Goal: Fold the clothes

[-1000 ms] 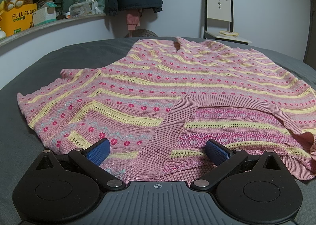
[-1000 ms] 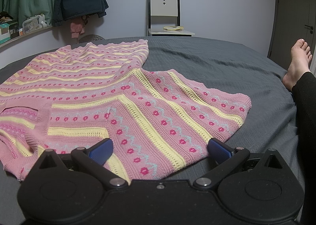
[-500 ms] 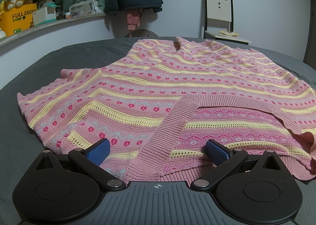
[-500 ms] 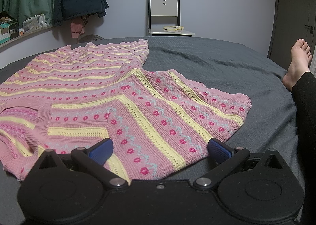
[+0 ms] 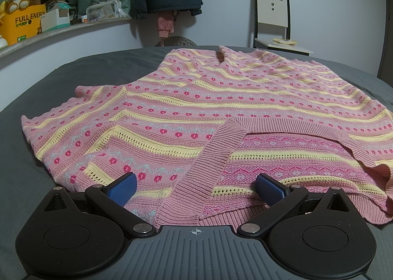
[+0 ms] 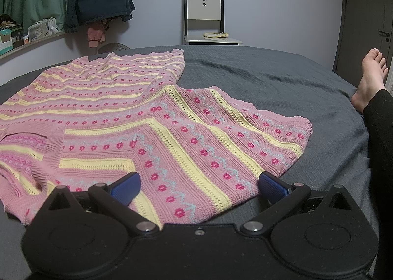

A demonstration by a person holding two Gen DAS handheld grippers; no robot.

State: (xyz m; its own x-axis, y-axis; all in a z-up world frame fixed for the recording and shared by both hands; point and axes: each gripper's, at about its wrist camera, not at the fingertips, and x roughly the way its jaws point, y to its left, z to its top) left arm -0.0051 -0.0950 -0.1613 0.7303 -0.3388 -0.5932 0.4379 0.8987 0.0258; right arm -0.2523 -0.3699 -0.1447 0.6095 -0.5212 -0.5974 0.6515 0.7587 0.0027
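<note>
While the pink sweater (image 5: pixel 201 113) lies spread flat on the grey bed (image 6: pixel 282 78) for folding | left gripper (image 5: pixel 195 183), lower centre, released, straddling the ribbed neckline | right gripper (image 6: pixel 199 184) released over the sleeve (image 6: pixel 221 137), likely readying a grasp.

Left hand-held gripper (image 5: pixel 196 187): black body, two round discs, grey ribbed centre plate with crosshair mark, silver pivot screws, blue textured finger pads (image 5: pixel 122 189). Right hand-held gripper (image 6: pixel 199 188): all black, same blue pads. Black legging (image 6: pixel 379 137) at right edge, bare foot (image 6: pixel 371 78).
</note>
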